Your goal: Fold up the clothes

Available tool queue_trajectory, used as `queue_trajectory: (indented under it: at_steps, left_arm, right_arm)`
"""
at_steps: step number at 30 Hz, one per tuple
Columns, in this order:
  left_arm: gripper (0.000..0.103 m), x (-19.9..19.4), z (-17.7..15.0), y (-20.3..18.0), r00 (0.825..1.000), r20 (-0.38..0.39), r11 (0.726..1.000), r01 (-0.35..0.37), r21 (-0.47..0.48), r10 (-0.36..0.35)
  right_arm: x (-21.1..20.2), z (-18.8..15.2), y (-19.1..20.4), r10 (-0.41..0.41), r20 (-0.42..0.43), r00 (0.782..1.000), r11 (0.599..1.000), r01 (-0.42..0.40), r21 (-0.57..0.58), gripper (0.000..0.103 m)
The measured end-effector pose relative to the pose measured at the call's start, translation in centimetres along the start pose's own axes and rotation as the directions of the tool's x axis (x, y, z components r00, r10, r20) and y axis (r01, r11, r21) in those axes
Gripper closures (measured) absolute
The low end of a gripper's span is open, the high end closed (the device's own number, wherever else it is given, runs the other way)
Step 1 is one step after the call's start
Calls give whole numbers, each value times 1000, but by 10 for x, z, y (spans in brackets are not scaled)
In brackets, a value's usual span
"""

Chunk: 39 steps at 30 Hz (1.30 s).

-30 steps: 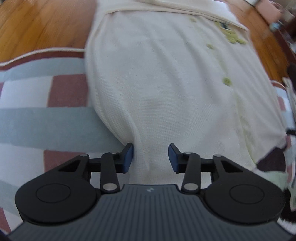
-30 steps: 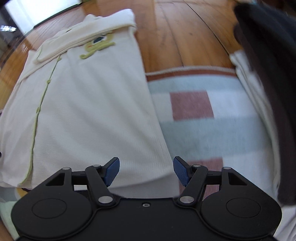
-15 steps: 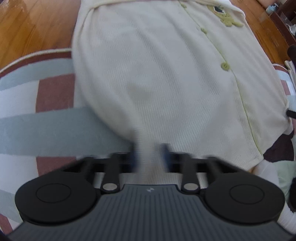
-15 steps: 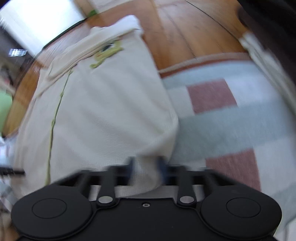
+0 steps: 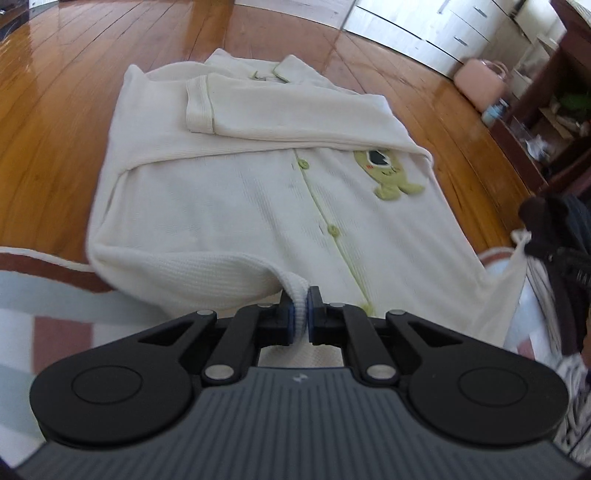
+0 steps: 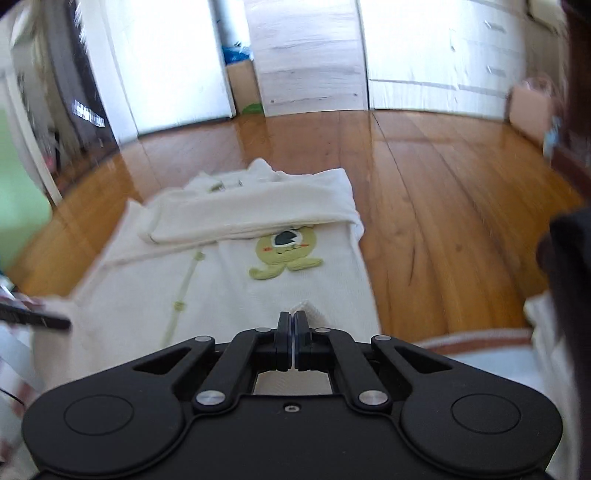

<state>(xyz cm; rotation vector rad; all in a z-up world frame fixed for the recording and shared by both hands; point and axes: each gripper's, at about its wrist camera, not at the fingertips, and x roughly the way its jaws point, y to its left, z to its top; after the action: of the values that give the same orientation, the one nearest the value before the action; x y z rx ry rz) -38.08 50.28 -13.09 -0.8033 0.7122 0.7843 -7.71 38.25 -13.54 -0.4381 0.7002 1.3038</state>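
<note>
Home bedroom — wooden floor (image 5: 66, 122), drawers (image 5: 439, 33)

The shirt (image 5: 258, 206) lies on the floor (image 5: 55, 122), its near end over the rug's (image 5: 55, 306) far edge; its sleeve (image 5: 295, 118) lies folded across its far end.

Legible text: none complete. Dark strap (image 5: 576, 275), right edge of the left wrist view: white capitals, apparently "BA", cut off. Elsewhere, no readable labels.

cream shirt (image 5: 229, 206) (green buttons), checked rug (image 5: 55, 321)
</note>
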Motion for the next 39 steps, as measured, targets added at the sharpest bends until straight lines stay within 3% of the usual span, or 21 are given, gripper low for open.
queue_trajectory:
  at_steps: [2, 8, 11, 12, 13, 14, 15, 19, 22, 24, 27, 31, 35, 37, 38, 39]
  left_arm:
    - [97, 21, -5, 3, 1000, -23, 1000, -6, -29, 5]
    - [92, 40, -25, 8, 992, -111, 998, -64, -5, 63]
    - [76, 27, -25, 9, 992, -119, 999, -49, -21, 47]
    - [64, 22, -24, 10, 994, -109, 999, -35, -29, 32]
    - [57, 15, -22, 10, 995, -98, 999, -25, -36, 22]
    - [49, 9, -20, 10, 996, -85, 999, -20, -42, 17]
    - [48, 2, -17, 10, 997, -73, 999, -15, -47, 11]
    - [42, -15, -19, 10, 997, -33, 998, -64, 6, 64]
    - [41, -9, -30, 18, 989, -95, 994, -107, 35, 110]
    - [41, -5, -37, 23, 984, -146, 995, -97, 29, 100]
    - [41, 0, -44, 20, 978, -190, 995, -71, 66, 82]
    - [41, 13, -45, 12, 967, -182, 979, -153, 136, 176]
    - [39, 30, -43, 10, 968, -197, 981, -131, 141, 157]
    - [42, 31, -47, 1, 965, -192, 971, -142, 191, 179]
    - [67, 28, -48, -2, 969, -185, 972, -126, 197, 163]
    - [94, 24, -48, -4, 976, -180, 980, -87, 181, 120]
  right_arm:
    - [16, -5, 9, -48, -30, 998, 997, 46, -56, 101]
    - [37, -42, 7, -63, -144, 988, 998, 63, -2, 99]
    - [28, -55, -3, -17, -169, 985, 993, 36, 110, 95]
    - [24, -57, -8, 9, -175, 984, 986, 20, 164, 79]
    - [20, -60, -14, 42, -179, 983, 974, 0, 225, 47]
    - [16, -62, -20, 76, -178, 981, 957, -21, 289, 34]
    - [12, -64, -26, 109, -168, 980, 936, -44, 350, 29]
    - [6, -64, -43, 162, -178, 971, 876, -58, 480, 29]
    - [5, -61, -47, 172, -184, 968, 848, -50, 528, 29]
    - [8, -59, -45, 183, -184, 966, 842, -57, 537, 29]
    - [22, -54, -36, 190, -204, 960, 858, -61, 510, 29]
    - [42, -50, -24, 159, -247, 956, 899, -37, 437, 29]
    - [65, -50, -15, 3, -324, 946, 952, 96, 291, 29]
    - [76, -53, -7, -67, -385, 920, 969, 152, 193, 33]
    - [78, -53, -1, -90, -400, 912, 977, 160, 144, 37]
    - [77, -53, 4, -98, -399, 912, 983, 151, 106, 55]
